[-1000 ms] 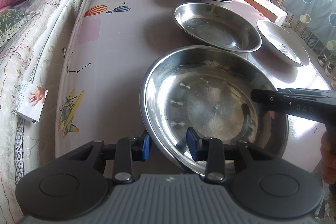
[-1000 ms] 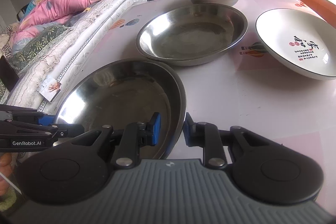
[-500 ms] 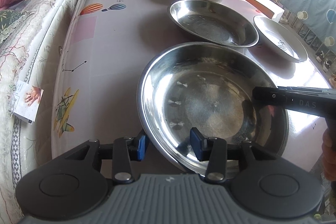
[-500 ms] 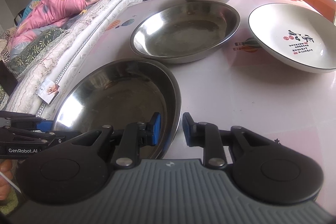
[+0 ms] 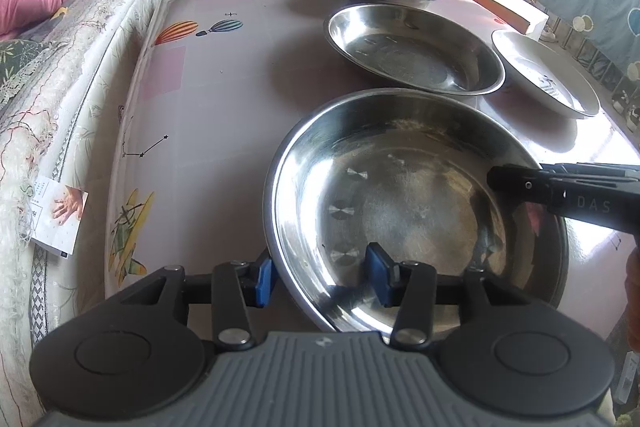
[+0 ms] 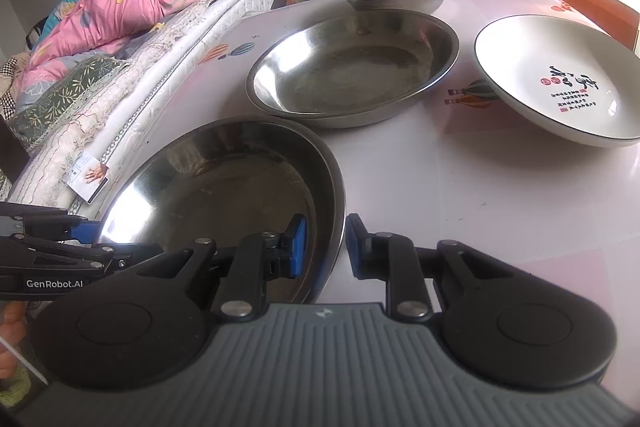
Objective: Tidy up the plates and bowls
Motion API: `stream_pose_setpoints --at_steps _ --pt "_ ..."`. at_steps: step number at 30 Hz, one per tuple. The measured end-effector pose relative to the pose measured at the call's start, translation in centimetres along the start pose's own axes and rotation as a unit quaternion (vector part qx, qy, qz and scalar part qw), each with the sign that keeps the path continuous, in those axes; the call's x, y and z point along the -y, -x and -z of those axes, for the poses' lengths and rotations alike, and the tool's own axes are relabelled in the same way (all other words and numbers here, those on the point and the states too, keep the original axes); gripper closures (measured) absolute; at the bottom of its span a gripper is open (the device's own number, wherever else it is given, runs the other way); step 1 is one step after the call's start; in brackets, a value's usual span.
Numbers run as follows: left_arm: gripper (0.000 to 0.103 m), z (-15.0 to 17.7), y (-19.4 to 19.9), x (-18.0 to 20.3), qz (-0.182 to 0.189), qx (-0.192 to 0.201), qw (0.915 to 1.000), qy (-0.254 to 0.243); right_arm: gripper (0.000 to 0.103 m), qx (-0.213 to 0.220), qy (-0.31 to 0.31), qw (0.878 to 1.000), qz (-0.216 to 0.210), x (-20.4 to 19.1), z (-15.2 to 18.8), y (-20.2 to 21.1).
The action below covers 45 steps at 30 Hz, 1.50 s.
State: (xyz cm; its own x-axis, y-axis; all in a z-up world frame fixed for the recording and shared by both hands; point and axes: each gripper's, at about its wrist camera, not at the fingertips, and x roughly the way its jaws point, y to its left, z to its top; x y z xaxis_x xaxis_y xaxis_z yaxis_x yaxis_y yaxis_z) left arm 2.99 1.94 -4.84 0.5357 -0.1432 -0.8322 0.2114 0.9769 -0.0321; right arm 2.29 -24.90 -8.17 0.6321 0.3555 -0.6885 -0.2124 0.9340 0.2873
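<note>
Straddling near steel plate (image 5: 416,195) rim, left tool (image 5: 320,277) is opening, pads off it. Right tool (image 6: 325,247) straddles opposite rim w/ narrow gap; can't tell if it grips. Plate sits on bench (image 5: 224,99) front, 2nd steel plate (image 6: 352,67) behind, white plate (image 6: 560,83) to the right.

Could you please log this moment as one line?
left gripper: opening, near plate rim between jaws | right gripper: gripping same rim

Worktop (image 6: 460,187) with pale pink printed cover. On it: near steel pan (image 6: 224,187) at the front edge, second steel pan (image 6: 352,67) behind, white plate (image 6: 560,83) to the right, steel basin (image 6: 400,1) at the far end.
</note>
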Motion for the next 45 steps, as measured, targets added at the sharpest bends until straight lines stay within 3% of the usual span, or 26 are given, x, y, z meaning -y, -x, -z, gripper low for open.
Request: stream_pose_setpoints --at_steps 9,45 --pt "0.053 -0.2 -0.2 0.3 -0.015 0.005 0.9998 -0.007 0.083 0.011 0.018 1.000 0.013 -1.1 0.2 -0.3" --pt "0.053 -0.1 1.1 0.2 -0.011 0.007 0.9999 0.001 0.083 0.016 0.005 1.000 0.007 -1.3 -0.2 1.0"
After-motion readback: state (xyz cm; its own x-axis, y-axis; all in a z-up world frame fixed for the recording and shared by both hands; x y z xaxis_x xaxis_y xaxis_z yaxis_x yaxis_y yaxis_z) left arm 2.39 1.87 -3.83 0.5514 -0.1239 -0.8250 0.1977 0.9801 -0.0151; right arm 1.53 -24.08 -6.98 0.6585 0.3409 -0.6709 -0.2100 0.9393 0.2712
